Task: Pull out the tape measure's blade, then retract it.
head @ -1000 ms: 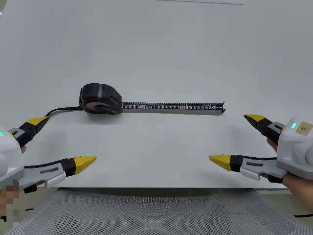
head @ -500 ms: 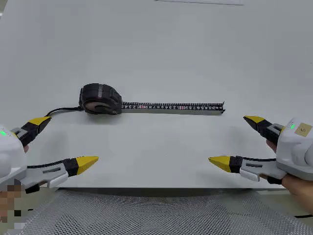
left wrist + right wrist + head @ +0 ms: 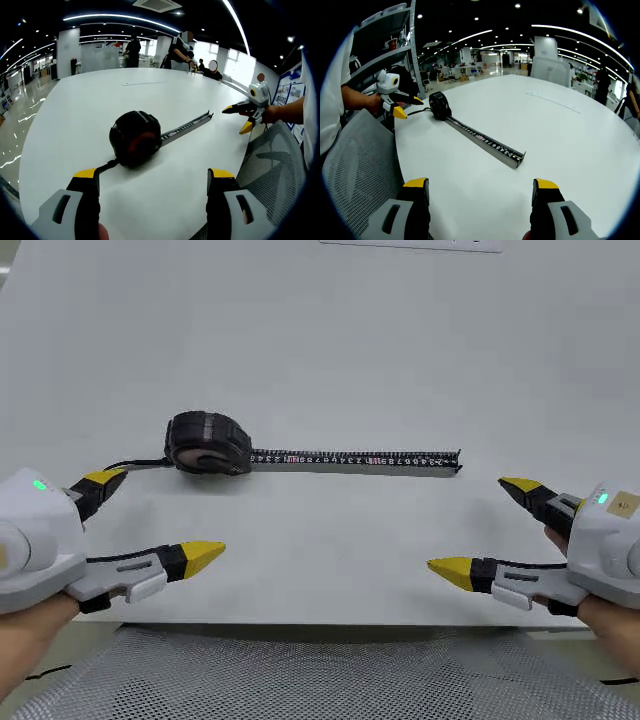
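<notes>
1. An open-plan office.
2. Long strip lights (image 3: 120, 16) and an air vent (image 3: 156, 5) overhead.
3. Glossy floor (image 3: 22, 112) around a wide white table (image 3: 350, 350).
4. People (image 3: 179, 50) stand in the background; metal shelving (image 3: 387, 52) at one side.

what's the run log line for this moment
tape measure case: on table | blade: out, flat | left gripper: open, free | right gripper: open, free

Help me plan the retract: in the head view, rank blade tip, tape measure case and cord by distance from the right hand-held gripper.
1. Dark blade's hooked tip: just ahead of right hand-held gripper.
2. Round black tape measure case: blade's left end.
3. Thin black cord: beyond the case.
</notes>
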